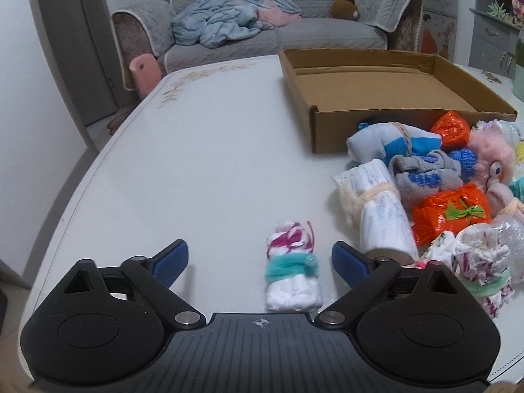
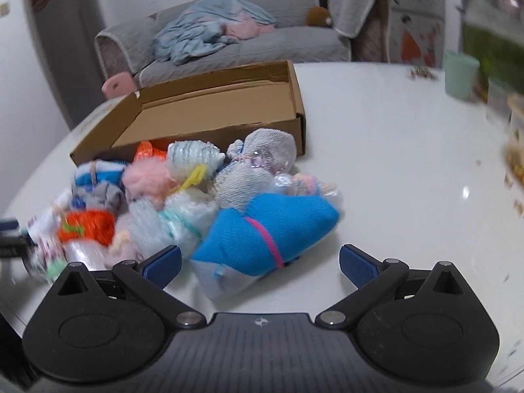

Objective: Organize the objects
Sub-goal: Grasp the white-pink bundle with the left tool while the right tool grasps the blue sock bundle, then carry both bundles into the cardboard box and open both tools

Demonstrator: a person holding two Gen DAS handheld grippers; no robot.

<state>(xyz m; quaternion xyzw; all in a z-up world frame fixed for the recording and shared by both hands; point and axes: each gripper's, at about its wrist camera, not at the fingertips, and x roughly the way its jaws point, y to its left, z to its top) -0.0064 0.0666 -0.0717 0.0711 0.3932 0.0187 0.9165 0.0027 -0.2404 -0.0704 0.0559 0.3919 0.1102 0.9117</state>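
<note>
My left gripper [image 1: 260, 262] hangs low over the white table [image 1: 196, 163] with its jaws spread wide, one on each side of a small rolled cloth bundle [image 1: 292, 271] and touching it on neither. The bundle lies alone on the near part of the table, just left of the heap of bundles [image 1: 435, 183]. It is white with pink marks and has a teal tie [image 1: 291, 266] around its middle.

I judge it very light and soft. It should squash under the pads rather than slip, and nothing in it looks breakable. The loose cloth at each end would give way or unroll, so the tied waist is the firmest place to hold, and the jaws line up with it well.

My right gripper [image 2: 260, 262] is also spread wide and grasping nothing. A blue sock bundle [image 2: 265, 239] with a pink band [image 2: 267, 239] lies between its fingers at the near right edge of the heap, and I see no contact there. It looks plumper, springy and just as light; I would close across the band.

The open cardboard box [image 1: 376, 121] stands just beyond the heap, on the far side, and nothing shows inside it.
</note>
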